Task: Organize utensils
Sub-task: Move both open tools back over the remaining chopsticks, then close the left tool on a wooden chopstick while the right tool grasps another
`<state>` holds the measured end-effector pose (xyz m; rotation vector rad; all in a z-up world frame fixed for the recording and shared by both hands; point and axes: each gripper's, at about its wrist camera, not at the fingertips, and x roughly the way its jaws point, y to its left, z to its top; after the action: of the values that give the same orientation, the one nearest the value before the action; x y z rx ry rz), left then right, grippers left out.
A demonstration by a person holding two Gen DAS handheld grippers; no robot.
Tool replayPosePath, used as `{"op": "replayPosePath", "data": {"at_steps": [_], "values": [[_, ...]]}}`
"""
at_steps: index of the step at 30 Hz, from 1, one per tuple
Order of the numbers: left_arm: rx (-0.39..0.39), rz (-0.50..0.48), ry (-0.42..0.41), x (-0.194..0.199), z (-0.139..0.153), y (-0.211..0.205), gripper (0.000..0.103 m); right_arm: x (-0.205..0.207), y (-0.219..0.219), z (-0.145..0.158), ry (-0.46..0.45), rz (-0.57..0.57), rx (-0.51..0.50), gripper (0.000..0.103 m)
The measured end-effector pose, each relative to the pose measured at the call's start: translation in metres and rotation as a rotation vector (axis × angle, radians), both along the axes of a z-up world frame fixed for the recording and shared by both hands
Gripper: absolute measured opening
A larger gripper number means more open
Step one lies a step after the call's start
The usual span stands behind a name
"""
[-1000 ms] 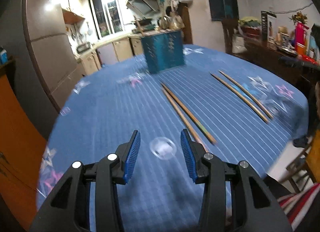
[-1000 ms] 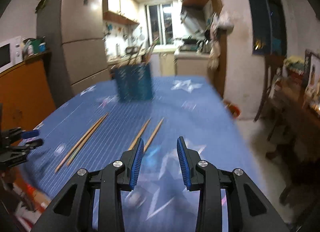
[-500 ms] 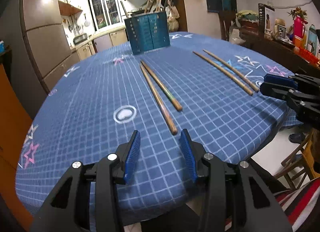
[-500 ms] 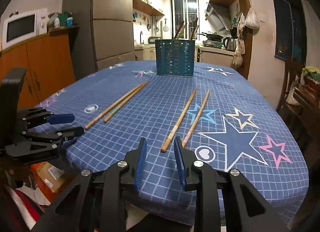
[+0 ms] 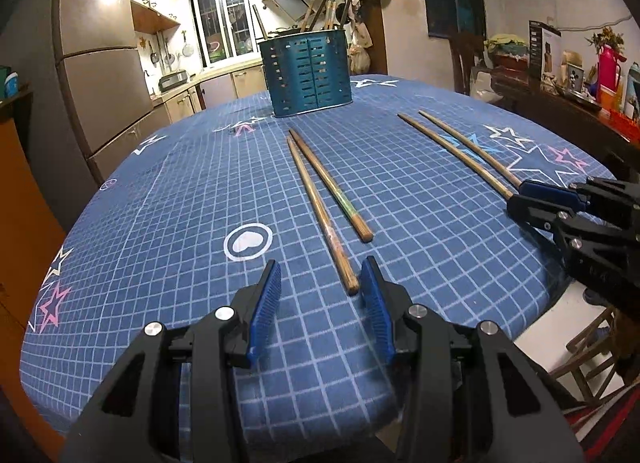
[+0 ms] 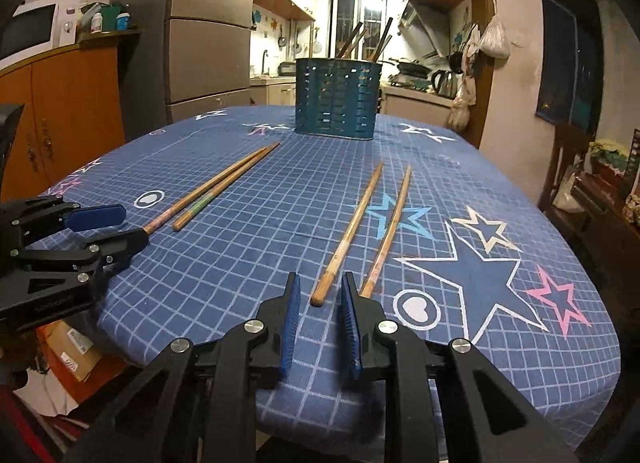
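Observation:
Two pairs of wooden chopsticks lie on the blue checked tablecloth [image 5: 168, 247]. In front of a teal slotted utensil holder [image 5: 308, 75] [image 6: 336, 99] with several utensils lies the left pair [image 5: 320, 203] [image 6: 208, 195]. My left gripper [image 5: 320, 275] [image 6: 128, 225] is open over its near end, and one stick's tip sits close to the right finger, untouched. The right pair [image 5: 456, 151] [image 6: 352, 223] lies further right. My right gripper [image 6: 320, 283] [image 5: 518, 197] has its jaws closing, with one stick's near end just between the fingertips and the pads clear of it.
Both grippers hover at the table's near edge [image 6: 440, 395]. A dark sideboard [image 5: 560, 103] with bottles and boxes stands to the right, and a wooden chair [image 5: 588, 355] is below the table edge. Orange cabinets [image 6: 64, 111] and a fridge [image 6: 208, 43] stand on the left.
Both grippers have sunk toward the table and come up to the near ends of the chopsticks. The right jaws have narrowed. The left jaws keep the same gap.

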<state>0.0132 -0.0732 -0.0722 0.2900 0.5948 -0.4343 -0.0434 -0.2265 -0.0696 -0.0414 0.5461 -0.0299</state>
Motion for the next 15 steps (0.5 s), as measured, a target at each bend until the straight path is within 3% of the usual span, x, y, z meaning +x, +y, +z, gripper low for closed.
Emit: {"op": "replayPosePath", "data": {"at_steps": [4,9,12,15], "values": [[-0.017,0.003,-0.018,0.001,-0.002,-0.002,0.039,-0.001,-0.002,-0.002,-0.025,-0.021,0.005,0.023],[-0.012,-0.04,-0.032,-0.004,-0.004,-0.011,0.01,-0.002,-0.002,-0.004,-0.032,-0.034,0.028,0.023],[0.002,-0.037,-0.048,-0.007,-0.005,-0.014,0.009,-0.003,-0.003,-0.004,-0.027,-0.043,0.047,0.022],[-0.038,-0.042,0.0,-0.001,-0.002,-0.009,0.009,-0.004,-0.001,-0.004,-0.026,-0.04,0.051,0.016]]}}
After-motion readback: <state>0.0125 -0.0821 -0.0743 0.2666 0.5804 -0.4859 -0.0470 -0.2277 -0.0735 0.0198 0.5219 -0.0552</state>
